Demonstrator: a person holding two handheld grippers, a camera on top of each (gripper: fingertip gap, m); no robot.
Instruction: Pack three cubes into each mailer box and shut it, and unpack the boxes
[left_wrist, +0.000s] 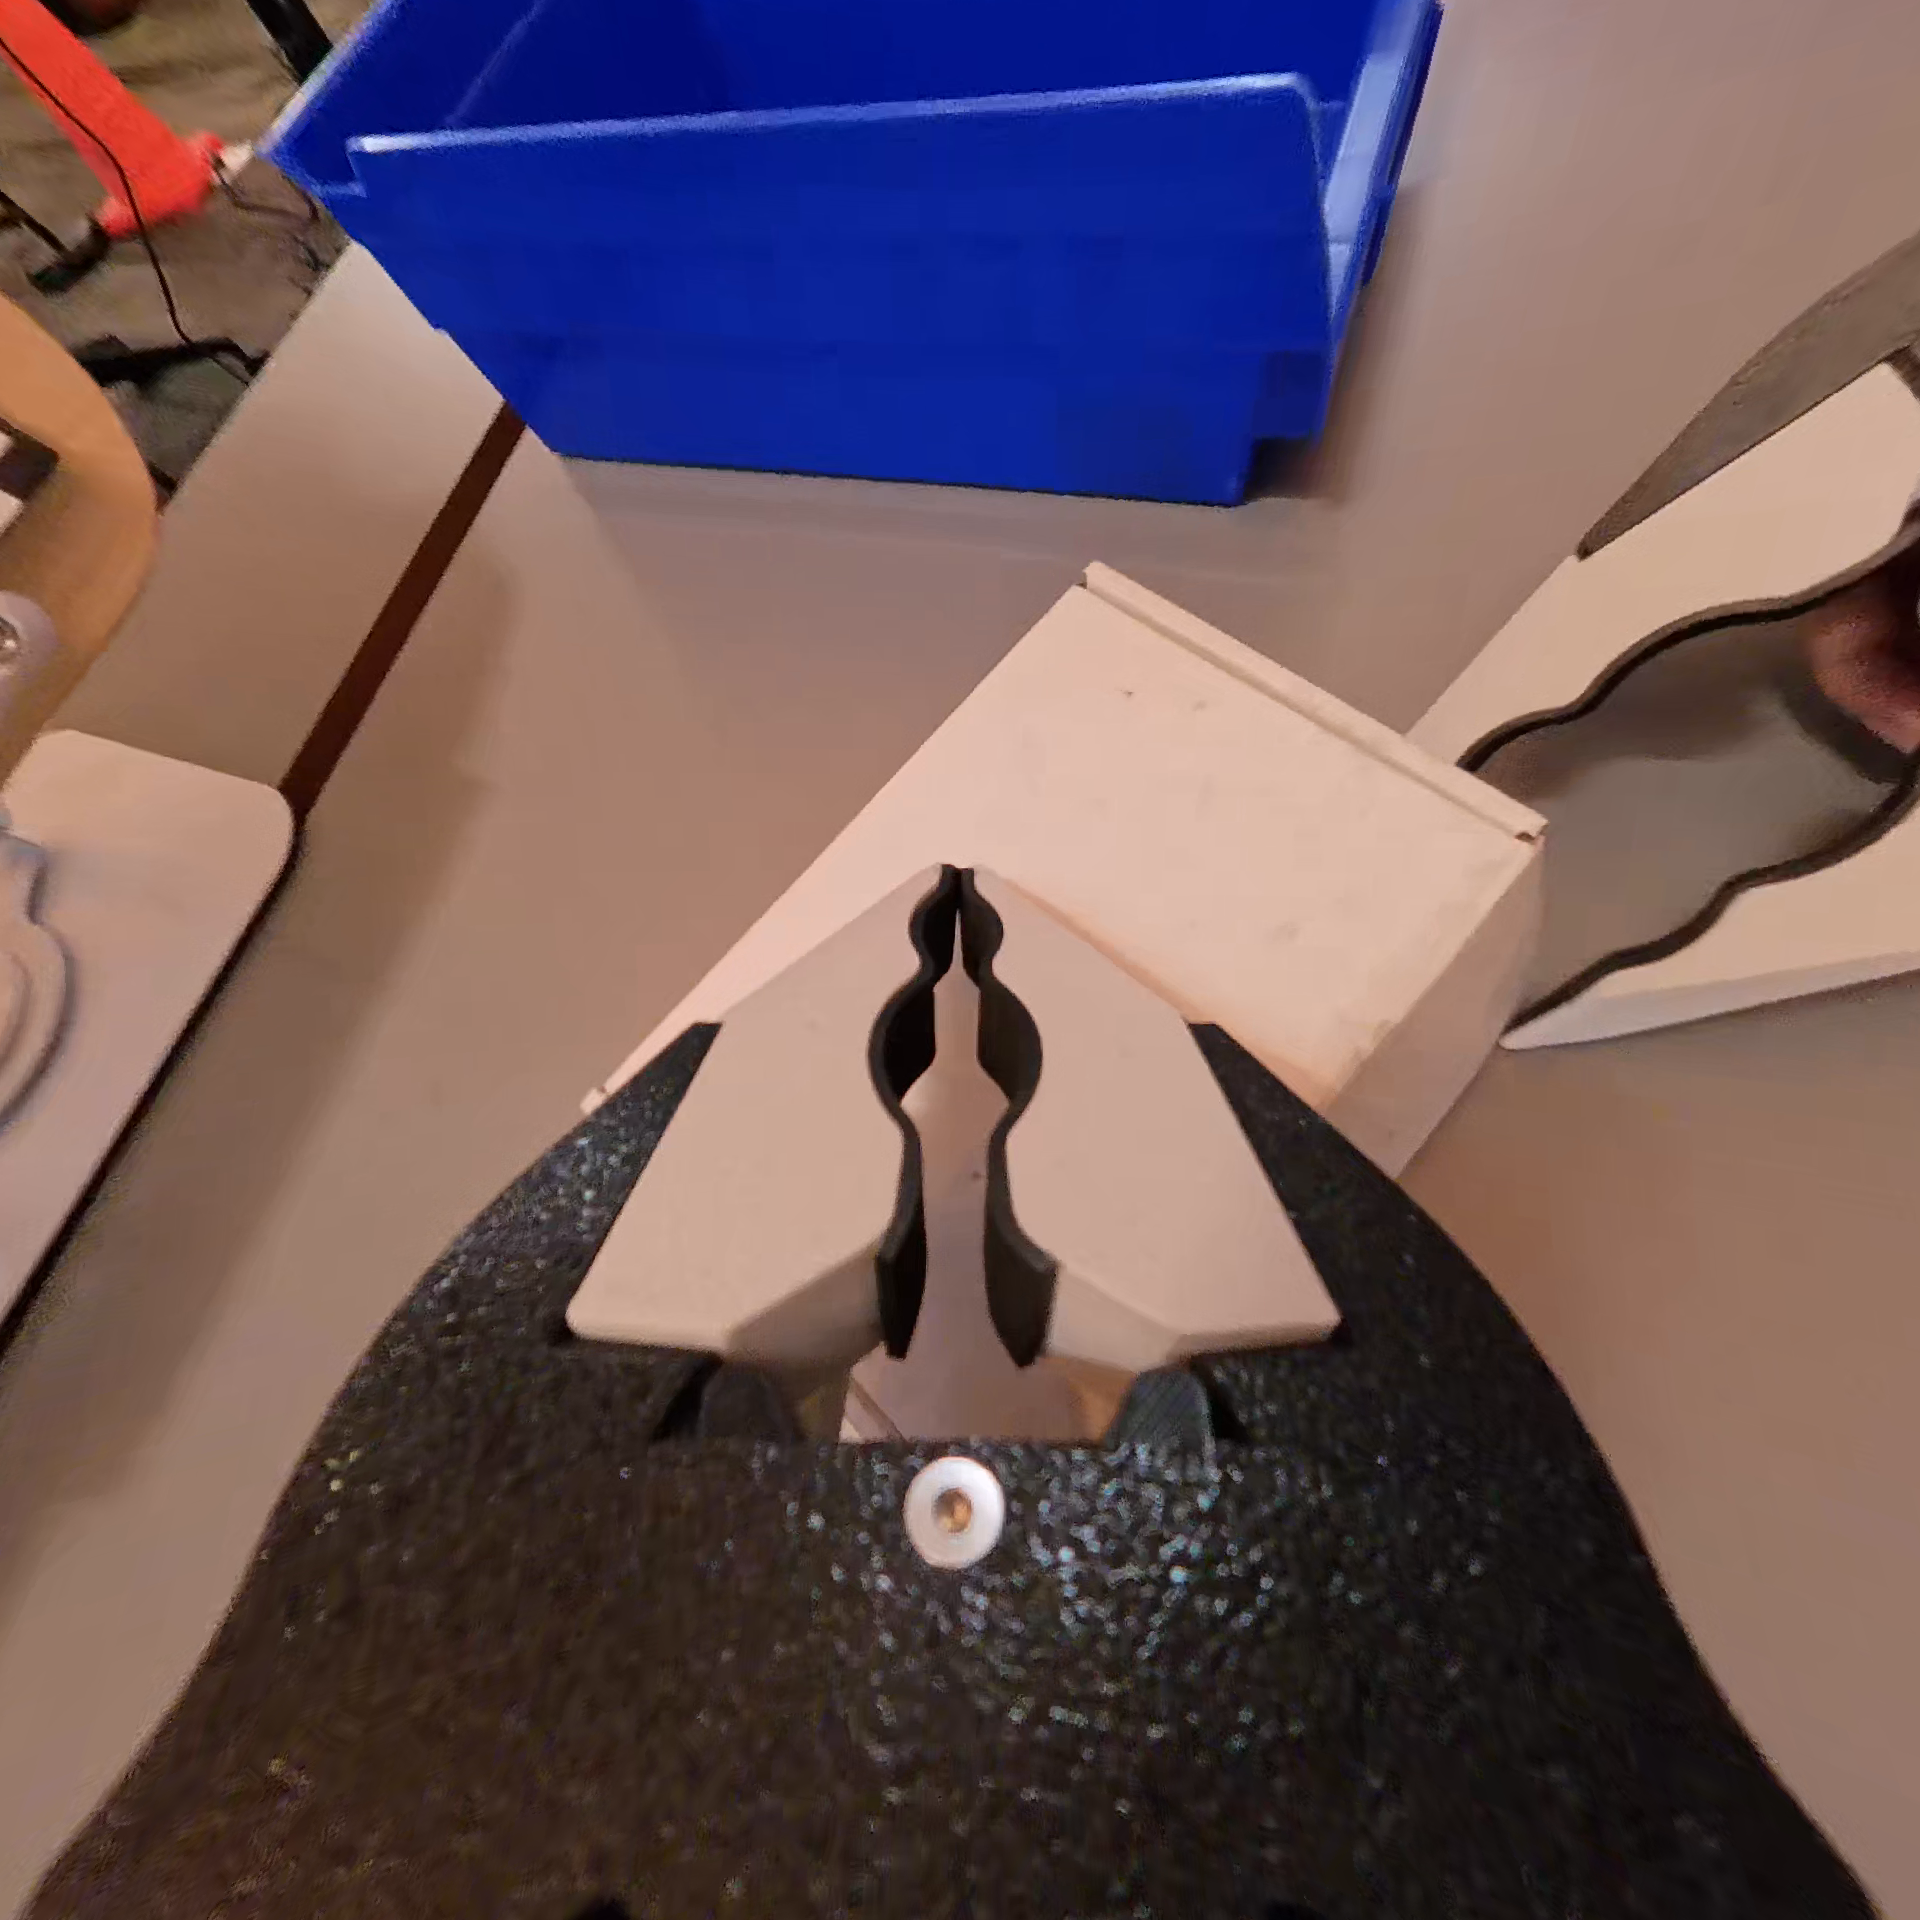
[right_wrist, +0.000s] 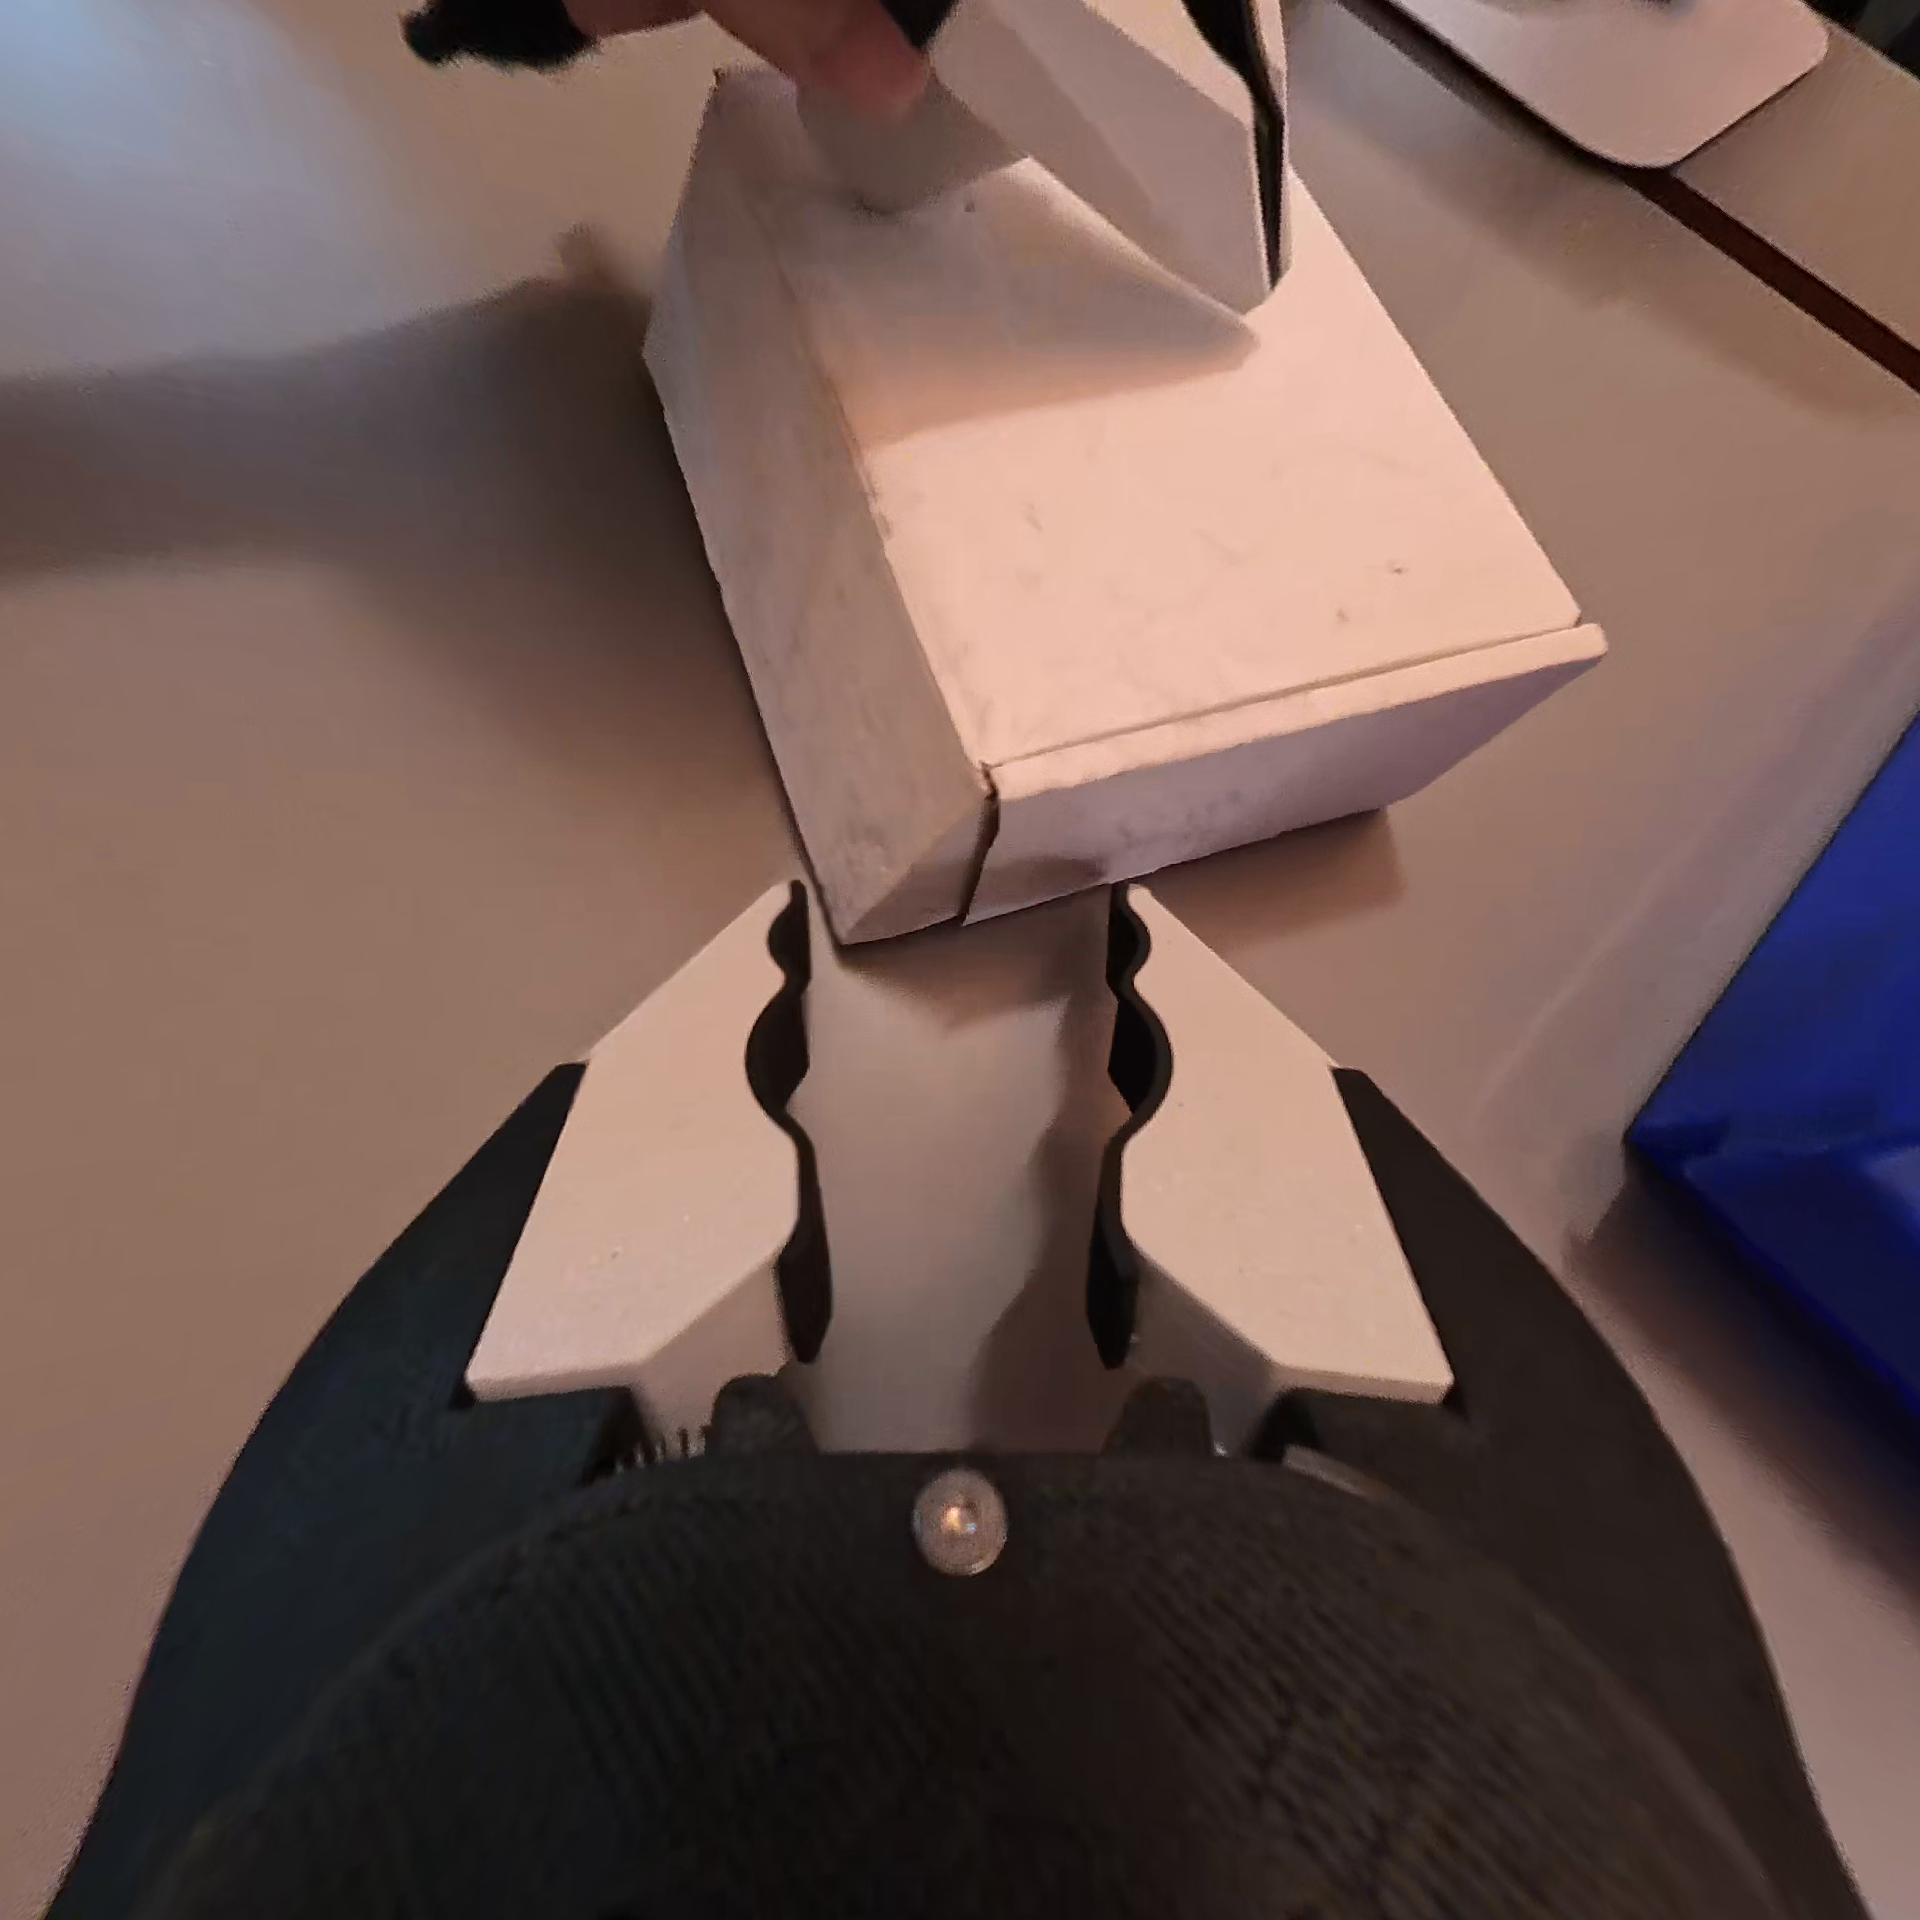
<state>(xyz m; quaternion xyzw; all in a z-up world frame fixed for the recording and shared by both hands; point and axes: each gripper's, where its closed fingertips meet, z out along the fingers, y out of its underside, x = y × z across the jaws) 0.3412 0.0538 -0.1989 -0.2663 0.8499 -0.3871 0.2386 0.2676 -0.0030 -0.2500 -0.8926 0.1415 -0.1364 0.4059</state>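
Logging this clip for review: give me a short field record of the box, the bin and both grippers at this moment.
box: white mailer box, shut, on the table
bin: blue bin beyond the box, contents hidden
left gripper: shut, empty, tips over the box lid
right gripper: open, empty, jaws just short of the box's near corner
cubes: none in view

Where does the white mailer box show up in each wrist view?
Left wrist view: the closed white mailer box sits centre frame, directly beyond the shut left gripper.
Right wrist view: same box, upper centre, just past the open right gripper.
Shared landmark: the blue bin.
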